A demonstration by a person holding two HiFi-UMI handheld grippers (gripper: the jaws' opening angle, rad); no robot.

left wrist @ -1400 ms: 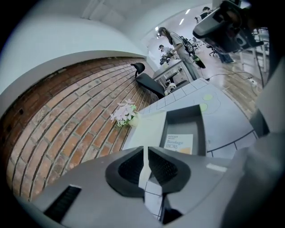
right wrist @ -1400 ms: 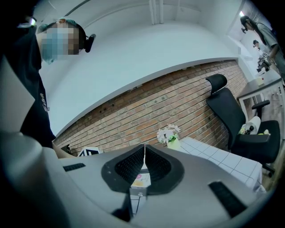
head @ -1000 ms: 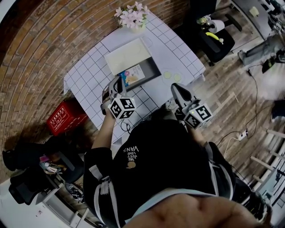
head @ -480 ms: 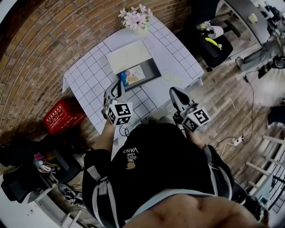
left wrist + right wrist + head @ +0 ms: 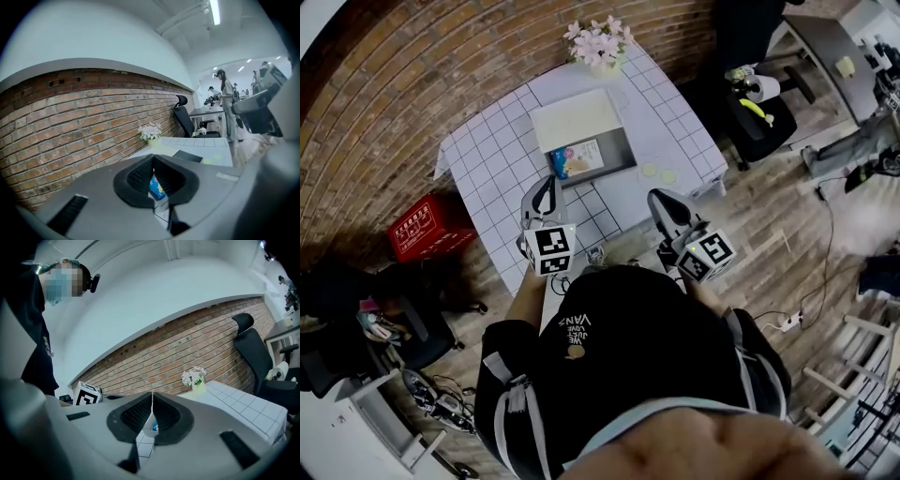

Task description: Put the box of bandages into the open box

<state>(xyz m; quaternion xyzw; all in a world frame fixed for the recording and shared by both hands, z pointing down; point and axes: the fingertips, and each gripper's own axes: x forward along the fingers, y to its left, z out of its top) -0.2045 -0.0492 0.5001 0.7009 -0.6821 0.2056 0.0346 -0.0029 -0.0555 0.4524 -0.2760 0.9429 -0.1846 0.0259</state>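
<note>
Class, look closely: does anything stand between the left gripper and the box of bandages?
Nothing visible does. Only bare checked tablecloth lies between the left gripper and the box of bandages, which already appears to lie inside the open box.

Even indoor light, strong fisheye bending.
Glare from the long white ceiling strip light point(image 5: 214, 11) at 1 o'clock; black vignette rims all 3 views.

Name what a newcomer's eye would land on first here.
The white grid-patterned table beside the brick wall stands out. An open box at its middle holds a colourful box of bandages, and pale flowers stand at the far corner. Nearer the person, the left claw and right claw hang shut and empty, each with a black-and-white marker cube.
</note>
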